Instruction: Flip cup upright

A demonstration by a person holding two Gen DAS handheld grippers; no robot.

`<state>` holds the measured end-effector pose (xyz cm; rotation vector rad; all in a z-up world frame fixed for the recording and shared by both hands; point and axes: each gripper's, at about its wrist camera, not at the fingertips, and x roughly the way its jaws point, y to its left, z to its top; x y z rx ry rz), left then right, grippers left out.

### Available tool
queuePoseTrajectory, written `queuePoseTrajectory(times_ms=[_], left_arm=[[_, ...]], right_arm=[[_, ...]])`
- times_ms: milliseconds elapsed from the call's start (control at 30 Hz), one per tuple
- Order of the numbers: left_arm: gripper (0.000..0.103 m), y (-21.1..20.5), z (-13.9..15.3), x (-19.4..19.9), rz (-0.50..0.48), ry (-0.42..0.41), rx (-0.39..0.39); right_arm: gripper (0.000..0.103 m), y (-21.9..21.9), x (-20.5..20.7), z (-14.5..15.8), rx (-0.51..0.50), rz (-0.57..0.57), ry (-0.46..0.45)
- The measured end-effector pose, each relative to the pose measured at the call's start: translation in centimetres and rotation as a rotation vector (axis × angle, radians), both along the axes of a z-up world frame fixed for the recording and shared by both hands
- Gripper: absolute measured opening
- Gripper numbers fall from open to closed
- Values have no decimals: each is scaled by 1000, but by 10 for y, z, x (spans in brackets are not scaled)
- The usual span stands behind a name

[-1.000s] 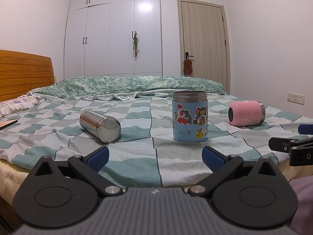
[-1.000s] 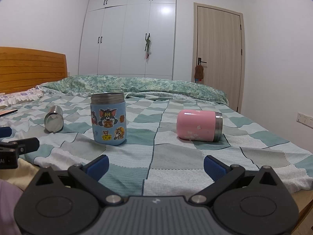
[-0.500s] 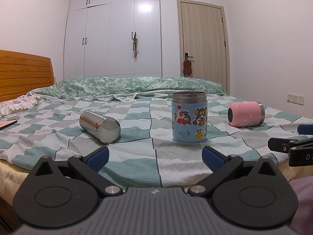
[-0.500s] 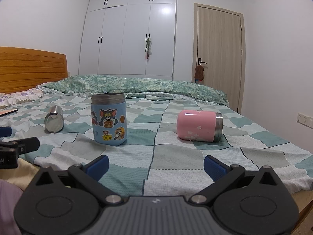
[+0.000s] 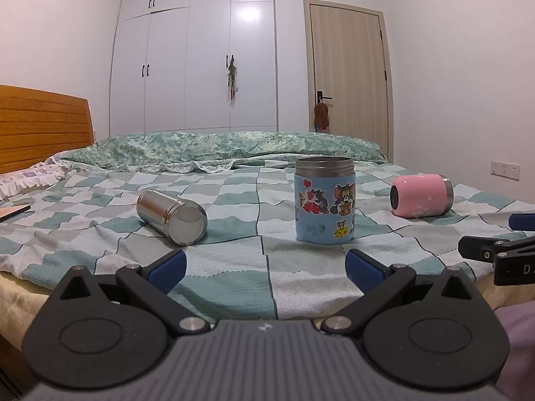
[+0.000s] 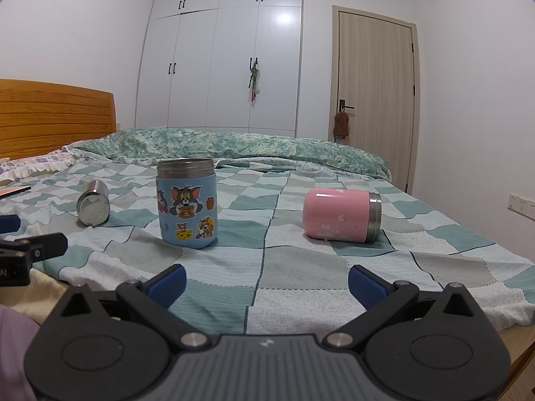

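The fingers of the left gripper [image 5: 265, 264] are held wide apart, with only checked bedspread [image 5: 234, 267] seen between the blue pads [image 5: 167, 267]; nothing is gripped. The right gripper [image 6: 265, 280] is likewise spread, its pads [image 6: 366, 284] parted over bare cloth near the bed's front edge. Each gripper is partly caught at the edge of the other's view, cut off by the frame, so that only black linkage and a blue tip are made out.

Beyond the left gripper, a steel cup [image 5: 172, 212] is seen lying on its side, its flat closed end turned toward the camera; its mouth is hidden behind its own body. In the right wrist view the same cup [image 6: 93, 203] appears small and far to the left. Between the two grippers' lines of sight, a blue cartoon-stickered cup [image 5: 325, 200] stands upright, steel rim on top; its inside cannot be seen. To its right, well apart, a pink cup [image 6: 341, 215] lies on its side, its steel-rimmed end pointing right and away, so the opening is concealed in the right wrist view. From the left, only its dark round base end is shown.

Behind the cups, a green patterned quilt [image 6: 234, 148] is bunched across the bed. A wooden headboard [image 5: 43, 127] is cut off at the left edge, and a flat object at the far left is too clipped to be identified. A white wardrobe [image 5: 197, 60] and a closed door [image 6: 376, 100] are seen beyond.
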<state>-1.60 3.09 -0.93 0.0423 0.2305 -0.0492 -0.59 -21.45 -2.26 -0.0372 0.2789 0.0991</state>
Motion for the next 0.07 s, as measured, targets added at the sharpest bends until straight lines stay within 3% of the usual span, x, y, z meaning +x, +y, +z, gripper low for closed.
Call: queuePoseTrajectory(times_ms=[67], left_arm=[[103,1,0,0,1,2,-1]], right_arm=[[103,0,0,0,0,0,0]])
